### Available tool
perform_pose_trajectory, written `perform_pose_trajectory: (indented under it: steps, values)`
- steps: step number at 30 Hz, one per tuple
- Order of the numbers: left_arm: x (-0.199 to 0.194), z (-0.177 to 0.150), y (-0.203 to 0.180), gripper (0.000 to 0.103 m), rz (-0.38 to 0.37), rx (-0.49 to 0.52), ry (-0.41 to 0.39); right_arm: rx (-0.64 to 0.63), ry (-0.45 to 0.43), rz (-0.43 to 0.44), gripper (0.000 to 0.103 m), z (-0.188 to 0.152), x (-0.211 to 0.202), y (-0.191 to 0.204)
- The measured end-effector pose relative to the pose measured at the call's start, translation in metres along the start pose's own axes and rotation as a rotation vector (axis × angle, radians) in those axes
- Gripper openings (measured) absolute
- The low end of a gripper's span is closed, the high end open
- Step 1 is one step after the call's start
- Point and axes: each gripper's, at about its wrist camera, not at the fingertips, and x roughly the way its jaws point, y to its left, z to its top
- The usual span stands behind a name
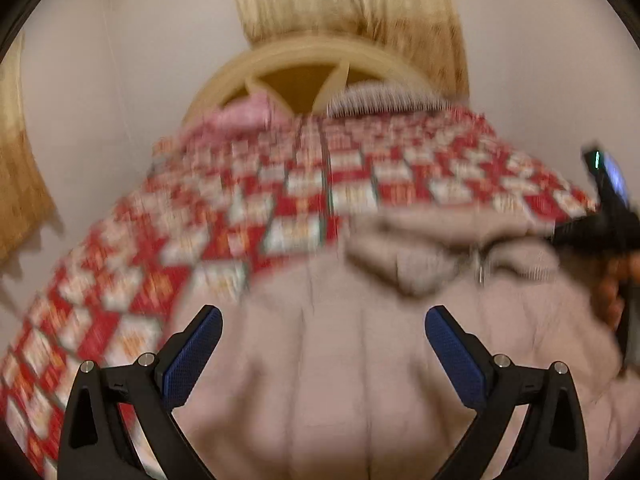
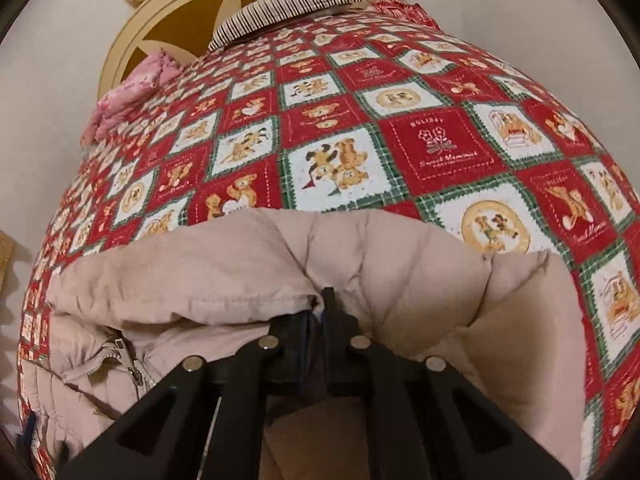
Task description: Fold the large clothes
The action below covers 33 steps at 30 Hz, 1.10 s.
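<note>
Right wrist view: right gripper [image 2: 322, 312] pinched on an edge of the padded beige jacket [image 2: 224, 268], ready for a fold.

Its jaws are closed to a narrow slit with a lip of the jacket's fabric caught between them; the jacket lies just ahead of and under this gripper on the red patchwork quilt [image 2: 436, 148], zipper [image 2: 134, 368] down to its left, headboard [image 2: 132, 28] well ahead. The gripper points steeply downward into the cloth. In the left wrist view, which is blurred, the left gripper [image 1: 324, 344] stands wide and empty above the jacket's body [image 1: 328, 380], tilted gently down, touching nothing. To fold well, the right should probably lift only enough to clear the bulk, carry the edge across in one smooth arc, and keep all layers pinched; the left could press the body flat.
</note>
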Motion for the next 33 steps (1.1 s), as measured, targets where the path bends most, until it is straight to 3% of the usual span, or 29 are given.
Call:
perform_pose_trajectory:
  steps: [4, 6, 8, 11, 16, 17, 20, 21, 24, 28, 33]
  values:
    - [0.022, 0.057, 0.0, 0.102, 0.052, 0.031, -0.071, 0.068, -0.007, 0.058, 0.005, -0.002, 0.007, -0.014]
    - [0.045, 0.076, -0.001, 0.102, 0.048, 0.032, -0.066, 0.057, -0.029, 0.057, 0.004, -0.005, 0.007, -0.013]
    - [0.078, 0.086, -0.006, 0.102, 0.019, 0.052, -0.006, 0.075, -0.045, 0.078, 0.003, -0.007, 0.007, -0.017]
    - [0.107, 0.073, -0.012, 0.102, -0.086, 0.018, 0.092, 0.073, -0.07, 0.097, 0.003, -0.011, 0.008, -0.019]
    - [0.136, 0.039, -0.028, 0.099, -0.062, 0.083, 0.17, 0.054, -0.081, 0.094, 0.003, -0.011, 0.01, -0.016]
    - [0.137, 0.038, -0.029, 0.093, -0.081, 0.071, 0.169, 0.052, -0.083, 0.094, 0.003, -0.012, 0.01, -0.016]
    - [0.139, 0.037, -0.034, 0.04, -0.122, 0.079, 0.18, 0.056, -0.087, 0.103, 0.003, -0.013, 0.011, -0.019]
    - [0.142, 0.037, -0.038, 0.003, -0.122, 0.104, 0.199, 0.059, -0.088, 0.108, 0.003, -0.013, 0.011, -0.02]
    - [0.136, 0.035, -0.039, 0.003, -0.095, 0.117, 0.207, 0.075, -0.106, 0.133, 0.003, -0.014, 0.008, -0.024]
    - [0.111, 0.029, -0.027, 0.002, -0.12, 0.081, 0.193, 0.105, -0.168, 0.184, 0.004, -0.016, -0.003, -0.032]
    - [0.117, 0.003, -0.028, 0.0, -0.106, 0.135, 0.253, 0.101, -0.169, 0.165, 0.004, -0.017, -0.002, -0.029]
